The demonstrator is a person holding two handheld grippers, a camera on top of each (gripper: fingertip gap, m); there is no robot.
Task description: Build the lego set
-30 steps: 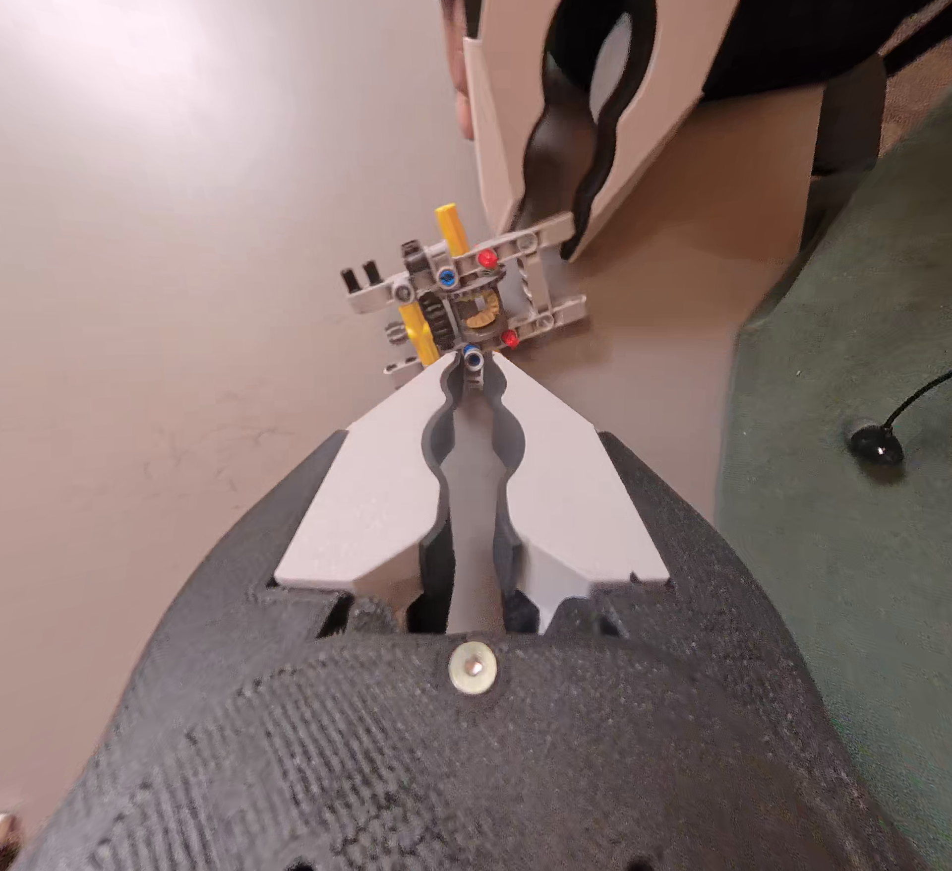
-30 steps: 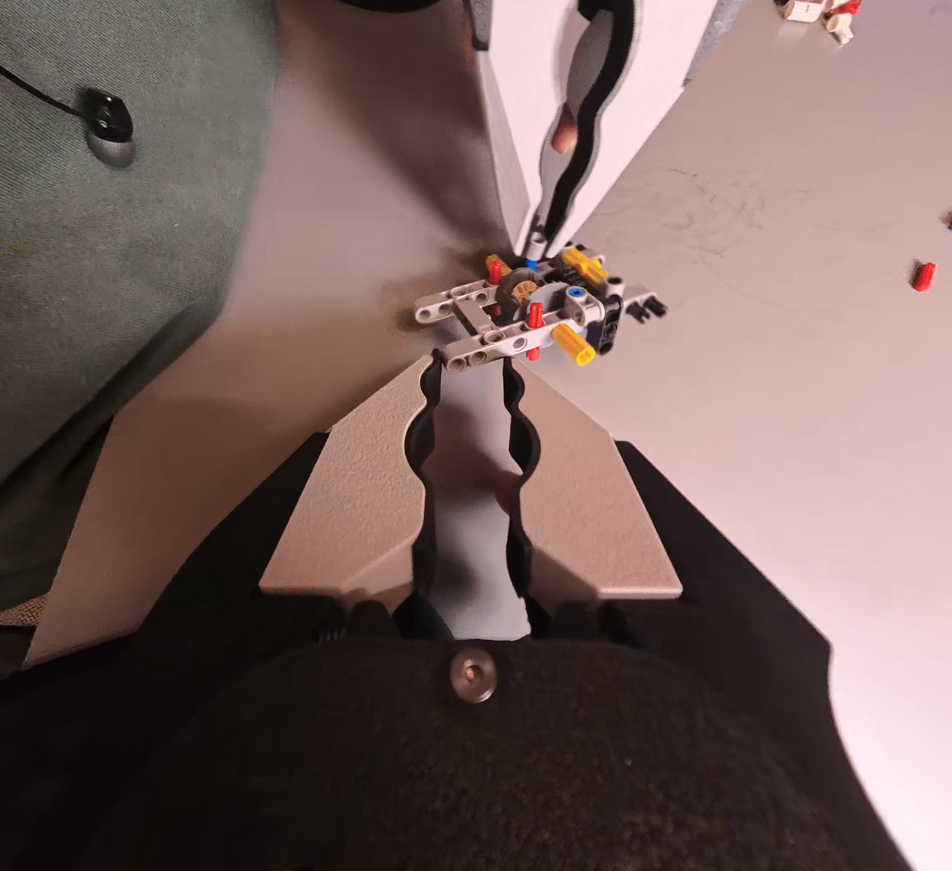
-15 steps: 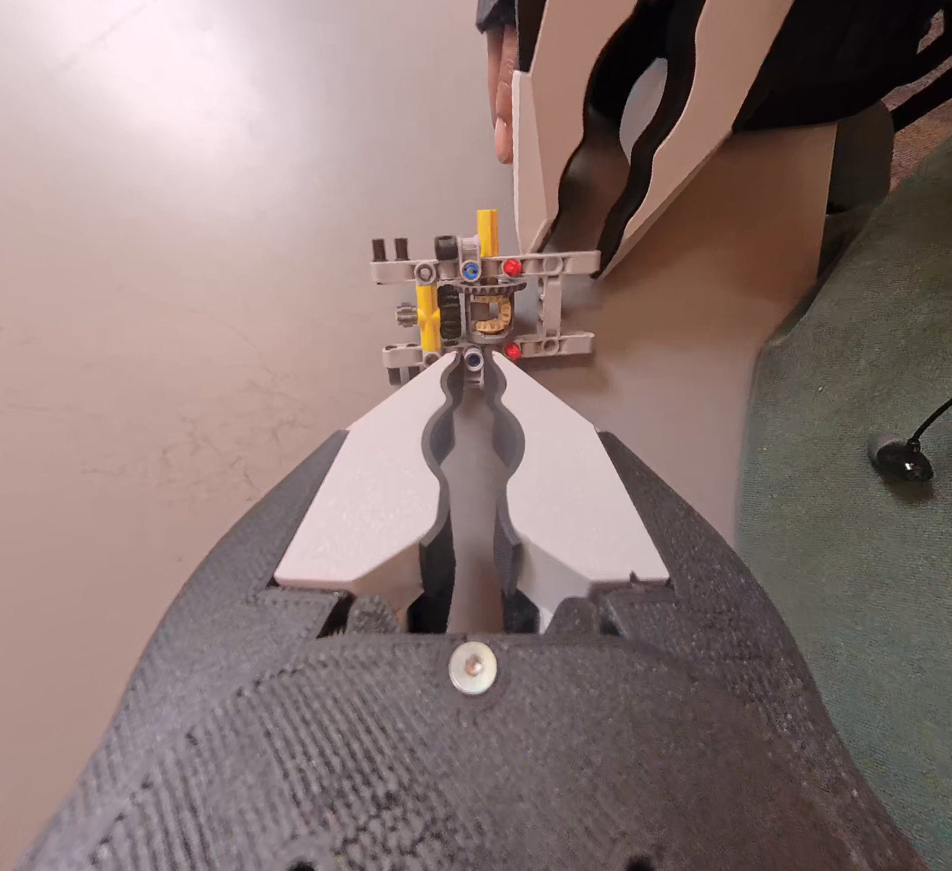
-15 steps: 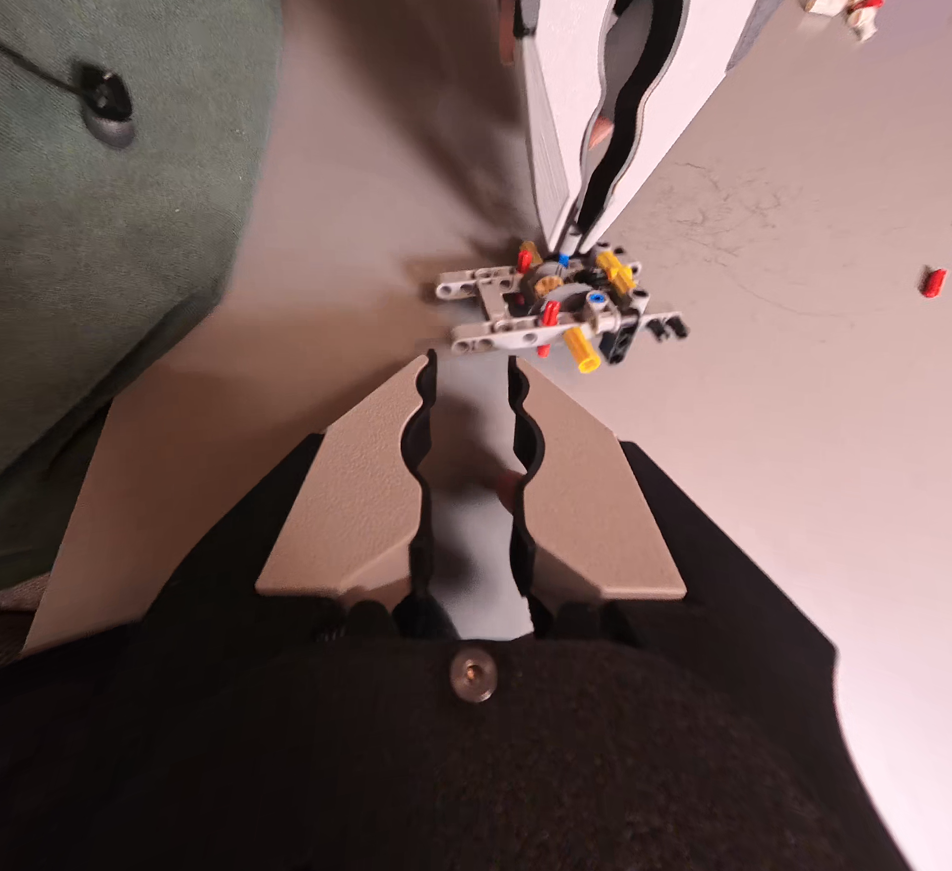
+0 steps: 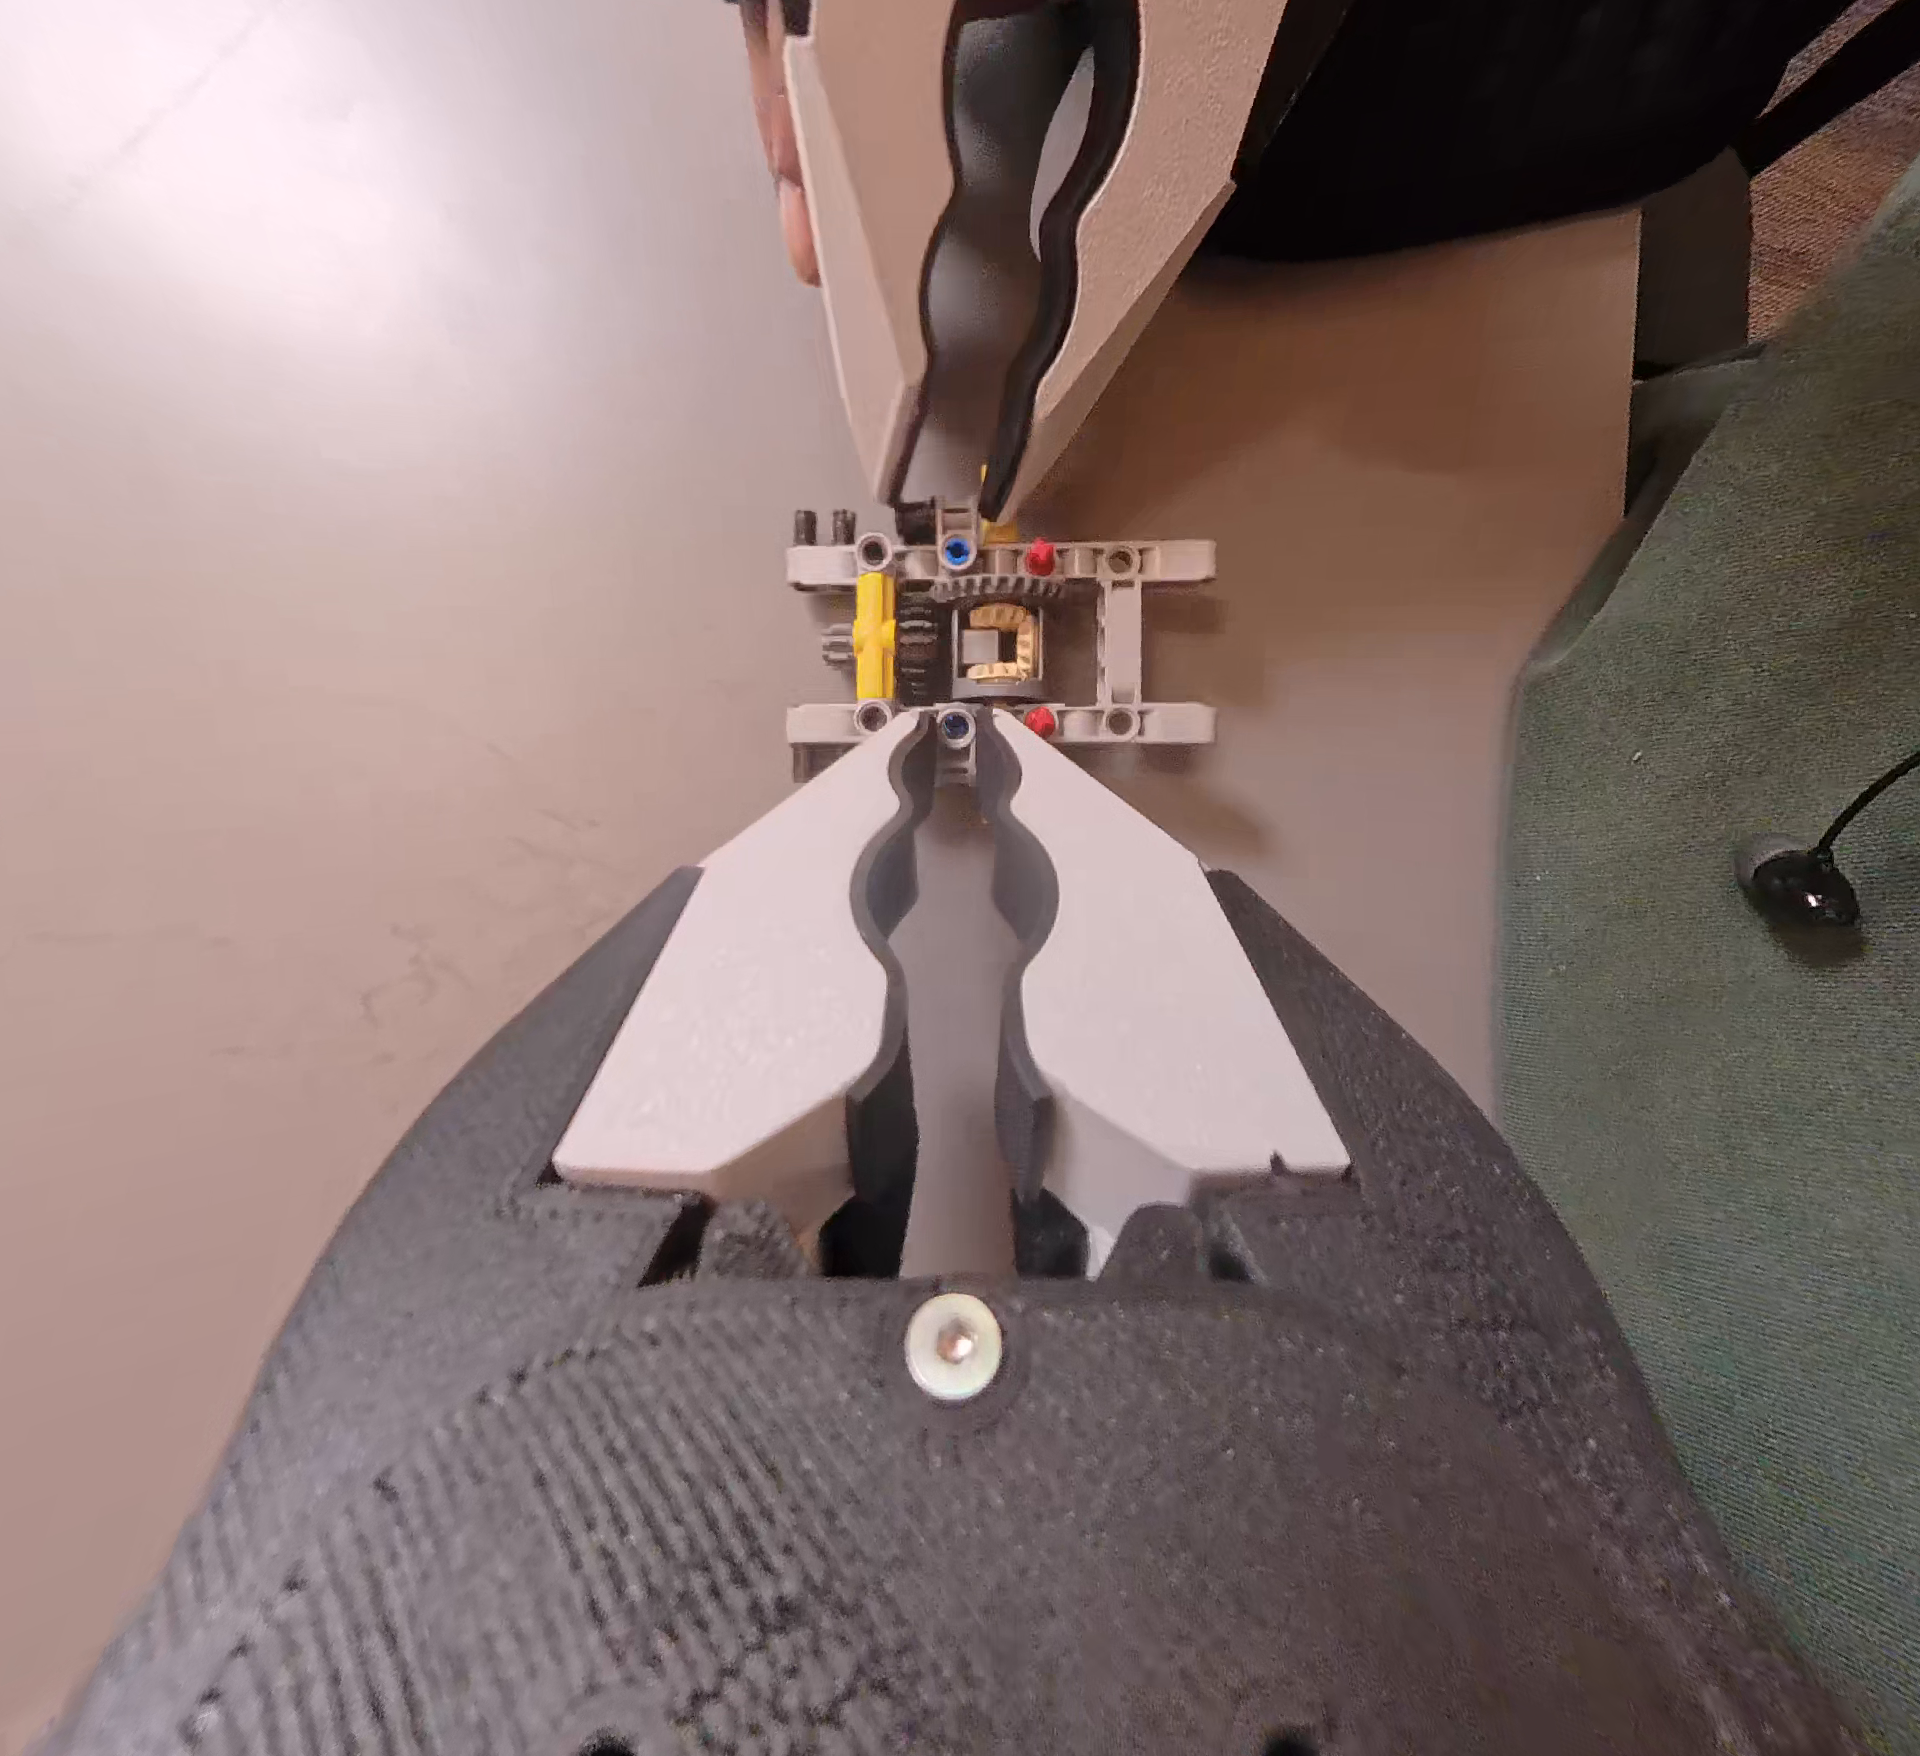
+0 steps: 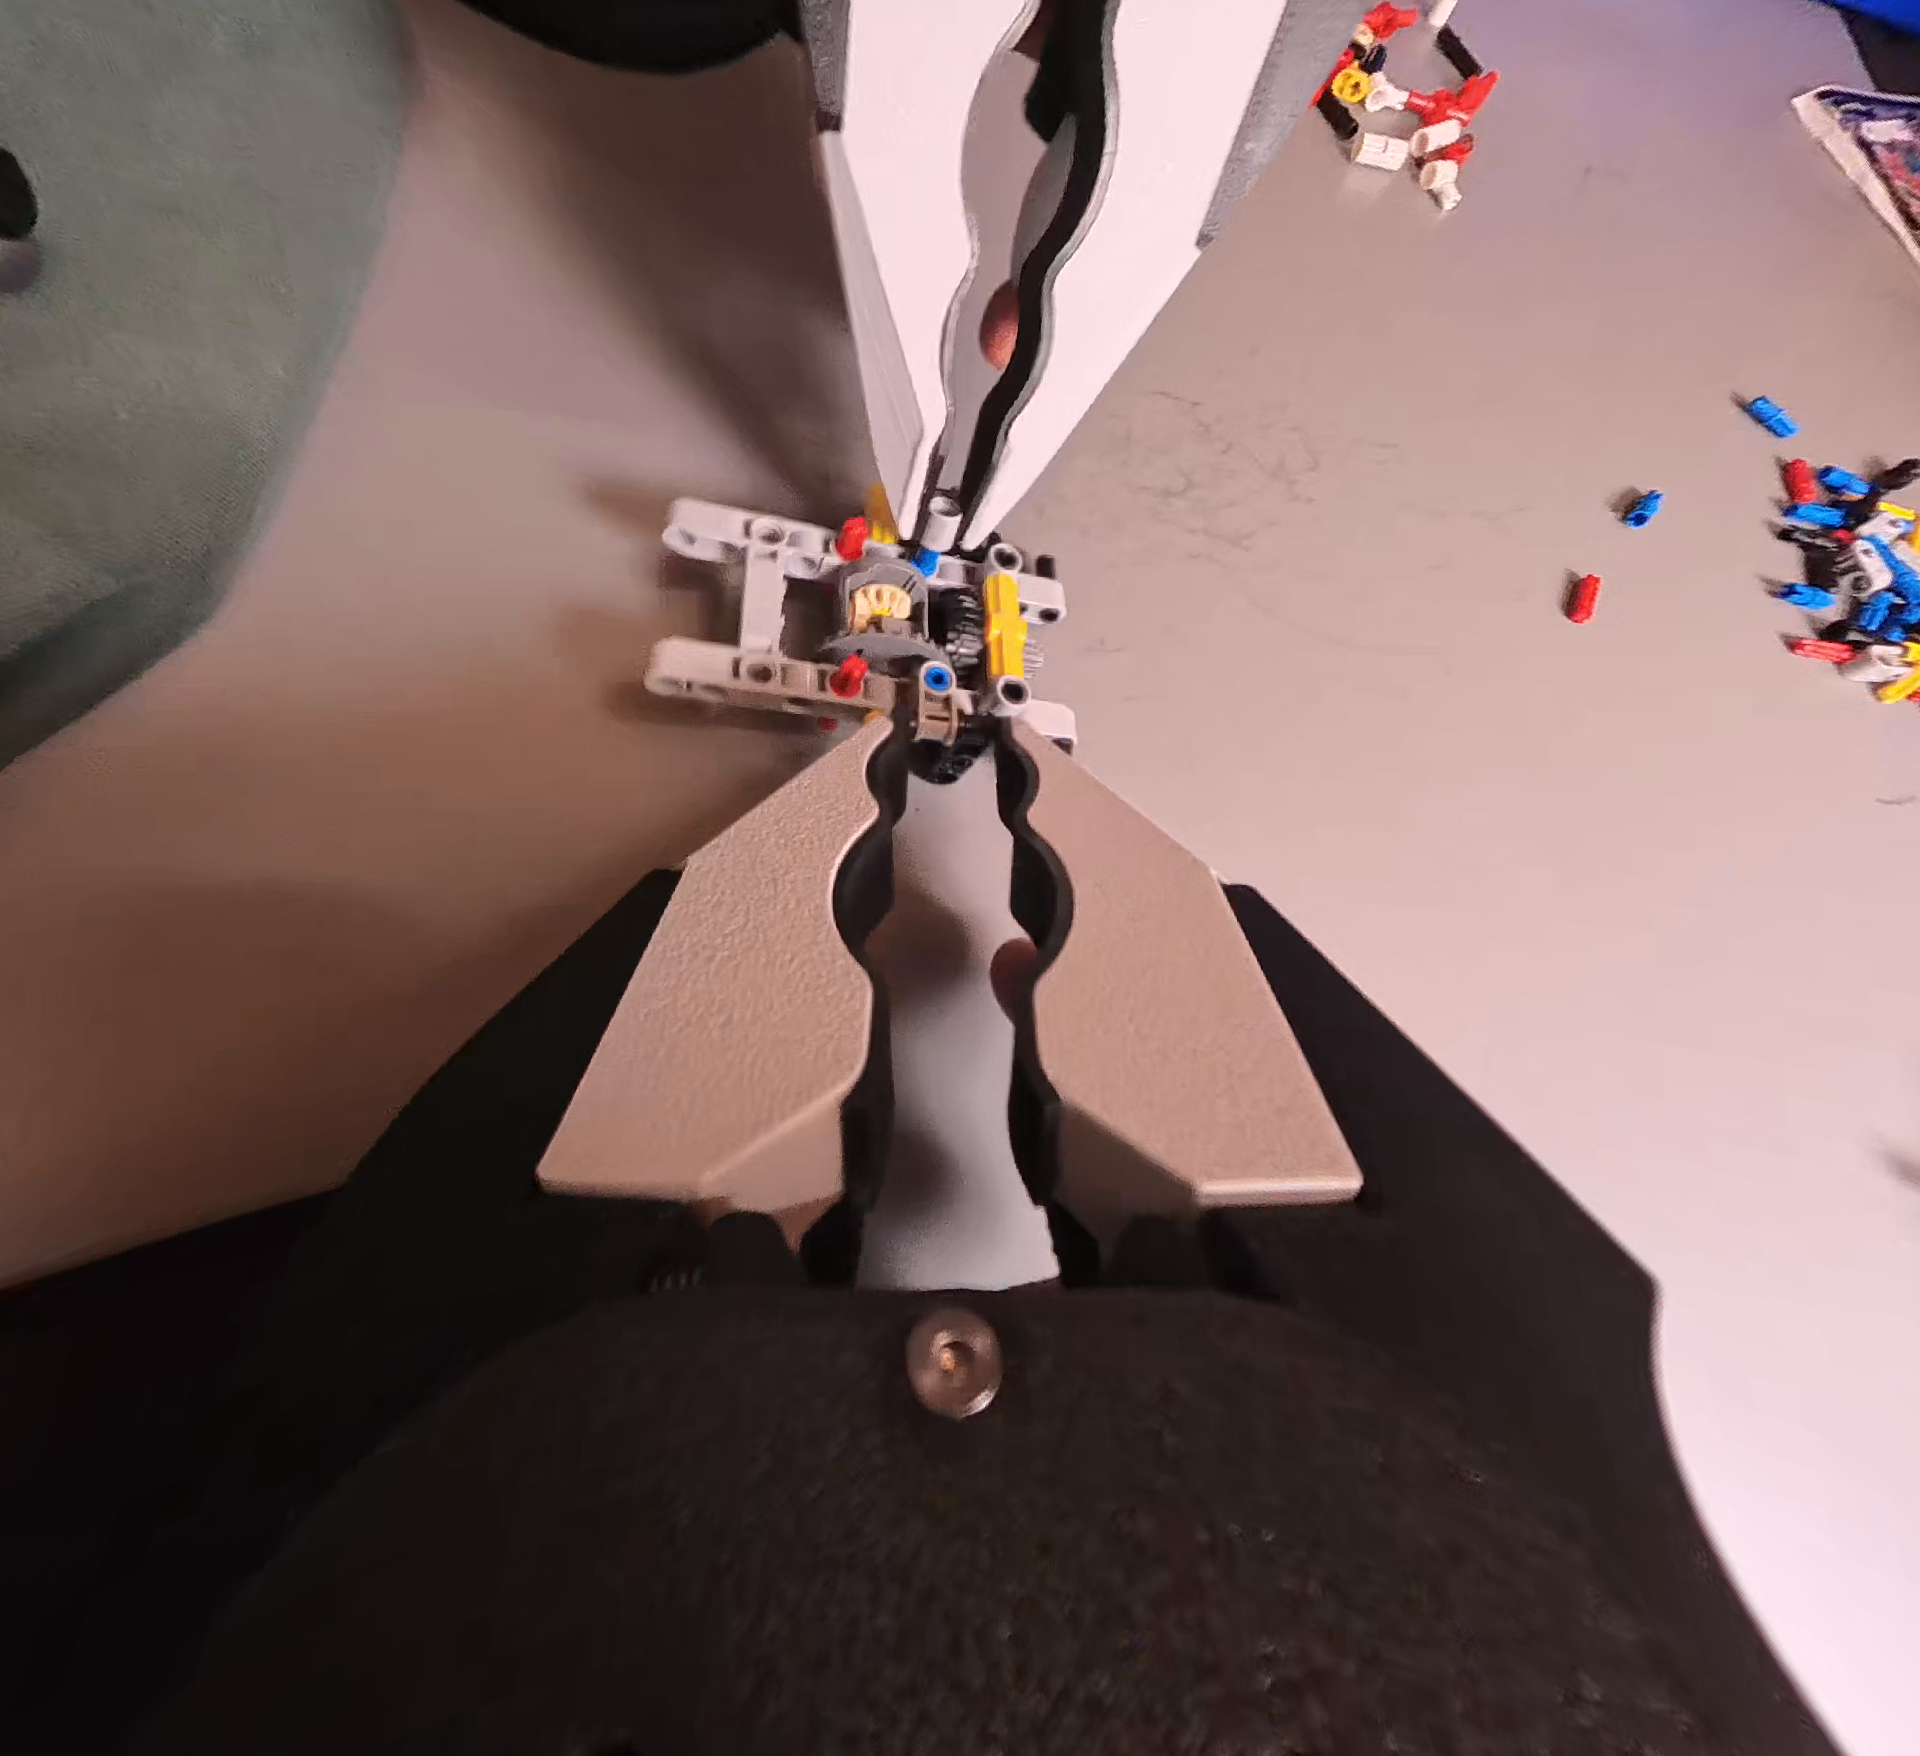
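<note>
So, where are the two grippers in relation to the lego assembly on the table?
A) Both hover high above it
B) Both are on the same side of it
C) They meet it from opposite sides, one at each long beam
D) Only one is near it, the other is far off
C: in the left wrist view the left gripper closes on a connector at the near beam of the lego assembly, while the right gripper pinches one at the far beam.

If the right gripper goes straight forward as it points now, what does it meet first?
The right gripper would probably press first against the Lego assembly already at its fingertips; beyond it stands the left gripper.
</note>
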